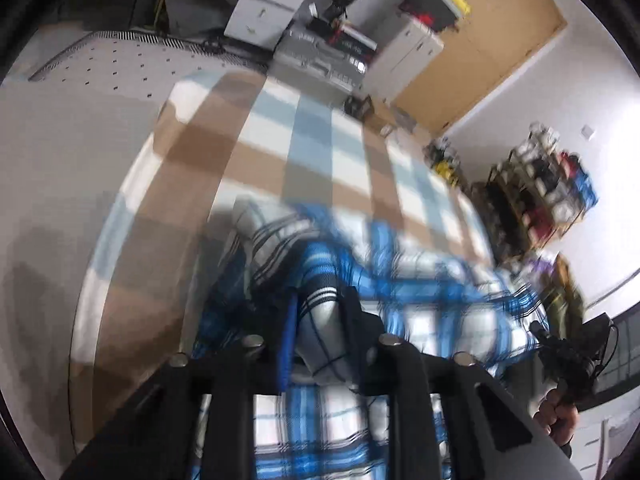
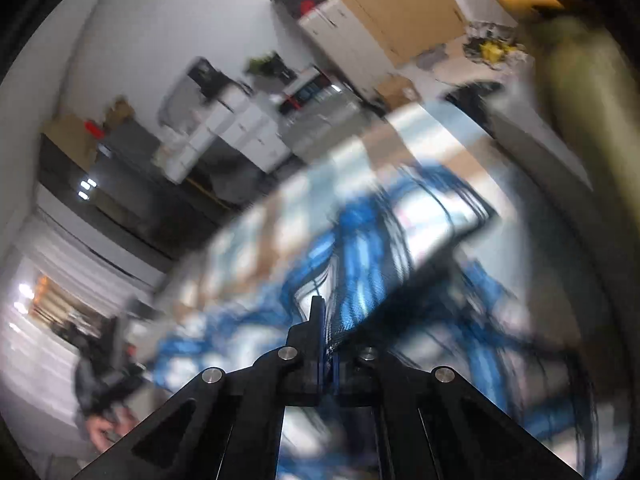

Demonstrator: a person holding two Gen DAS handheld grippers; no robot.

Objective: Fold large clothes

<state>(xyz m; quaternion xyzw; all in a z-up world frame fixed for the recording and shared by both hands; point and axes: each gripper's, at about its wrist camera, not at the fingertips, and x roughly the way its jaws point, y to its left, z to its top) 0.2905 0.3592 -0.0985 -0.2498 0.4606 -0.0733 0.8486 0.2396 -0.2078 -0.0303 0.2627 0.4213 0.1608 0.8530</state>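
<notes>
A blue, white and black plaid shirt [image 1: 420, 280] lies bunched on a table covered by a brown, blue and white checked cloth [image 1: 320, 140]. My left gripper [image 1: 320, 320] is shut on a fold of the shirt, which sits pinched between the blue pad and the black finger. In the right wrist view the shirt [image 2: 360, 240] is badly blurred. My right gripper [image 2: 326, 320] is shut there, with a thin edge of the plaid fabric caught between its jaws. The hand holding the right gripper [image 1: 568, 360] shows at the shirt's right end.
White drawer cabinets [image 1: 264, 4], a grey printer-like unit [image 1: 320, 60] and a wooden door [image 1: 500, 40] stand beyond the table. A loaded shelf rack [image 1: 552, 184] is at the right. A perforated grey surface [image 1: 120, 68] adjoins the table. An olive sleeve [image 2: 588, 100] crosses the right wrist view.
</notes>
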